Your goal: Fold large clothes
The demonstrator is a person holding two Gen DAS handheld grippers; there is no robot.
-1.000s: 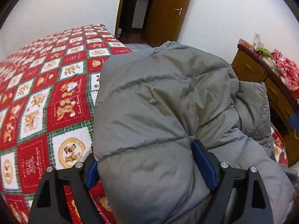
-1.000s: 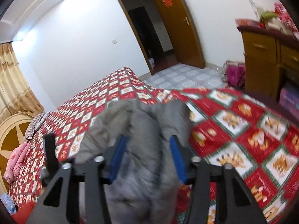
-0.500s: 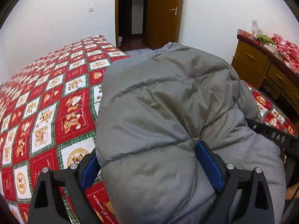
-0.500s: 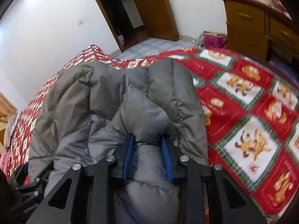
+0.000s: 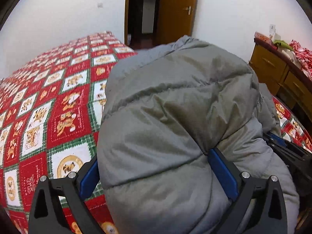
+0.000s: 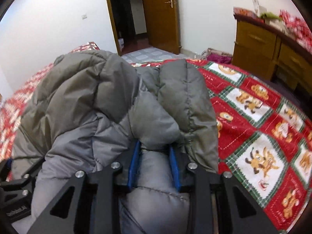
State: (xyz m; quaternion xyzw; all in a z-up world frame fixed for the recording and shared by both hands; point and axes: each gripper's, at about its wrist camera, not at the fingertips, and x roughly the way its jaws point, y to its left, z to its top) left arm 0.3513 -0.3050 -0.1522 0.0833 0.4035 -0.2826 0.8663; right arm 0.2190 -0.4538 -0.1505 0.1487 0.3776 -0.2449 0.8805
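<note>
A grey padded jacket [image 5: 175,97] lies folded in a thick bundle on the red patterned bedspread [image 5: 58,107]. My left gripper [image 5: 154,158] straddles the bundle's near end. Its jaws are opening wide, and the puffed fabric still fills the gap between the blue pads [image 5: 222,169]. In the right wrist view my right gripper [image 6: 155,146] is shut on a narrow fold of the jacket [image 6: 87,97], pinched between its pads [image 6: 134,167]. That right gripper [image 5: 282,148] also shows at the bundle's right side in the left wrist view.
The bedspread [image 6: 253,126] stretches left and right of the jacket. A wooden dresser [image 6: 257,44] with clutter on top stands by the bed on the right. An open wooden door [image 6: 159,15] and a dark doorway lie straight ahead, with tiled floor before them.
The left jaws have spread wider around the bundle. The right gripper came down from above the bed onto the jacket and closed on a fold.
</note>
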